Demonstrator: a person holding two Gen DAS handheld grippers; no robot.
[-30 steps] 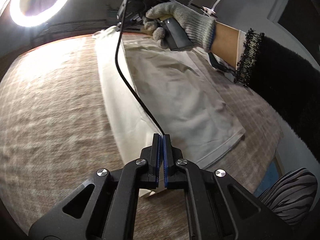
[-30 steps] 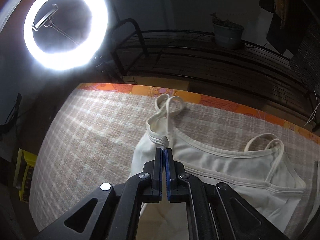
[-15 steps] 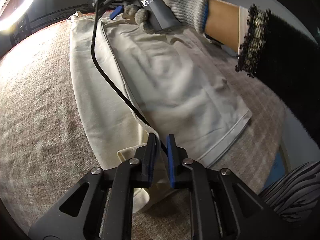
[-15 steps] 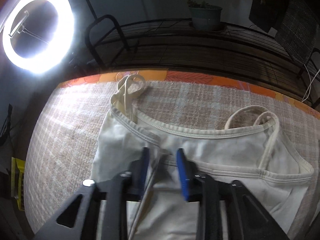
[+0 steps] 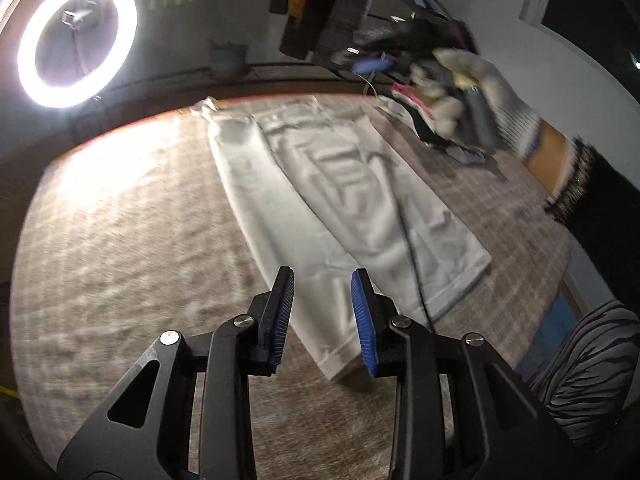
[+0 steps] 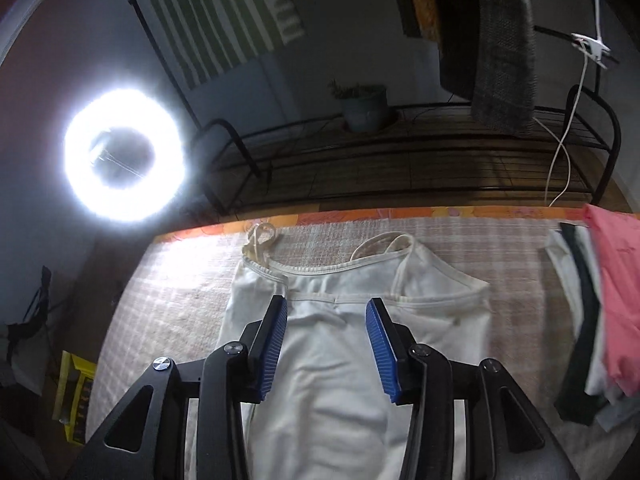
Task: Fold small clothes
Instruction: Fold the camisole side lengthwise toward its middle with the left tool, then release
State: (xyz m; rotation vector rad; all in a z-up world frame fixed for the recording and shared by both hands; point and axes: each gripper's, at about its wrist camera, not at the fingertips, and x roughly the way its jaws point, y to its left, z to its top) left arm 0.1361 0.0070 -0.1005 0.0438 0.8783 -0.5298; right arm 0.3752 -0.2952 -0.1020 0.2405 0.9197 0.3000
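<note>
Currently we have one lengthwise fold laid into the white camisole (image 5: 352, 208), which lies flat on the checked cloth surface (image 5: 120, 240); the remaining folds are still to do. Left gripper (image 5: 322, 314) and right gripper (image 6: 327, 350) have just been opening, jaws apart, nothing held. Ring light (image 6: 124, 160), rack (image 6: 400, 168) and a pile of clothes (image 6: 600, 300) surround us

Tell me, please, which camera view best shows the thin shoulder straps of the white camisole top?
The right wrist view: both pairs of thin shoulder straps lie sharp at the white camisole top's far edge. The left wrist view shows them only as a blurred far end.
</note>
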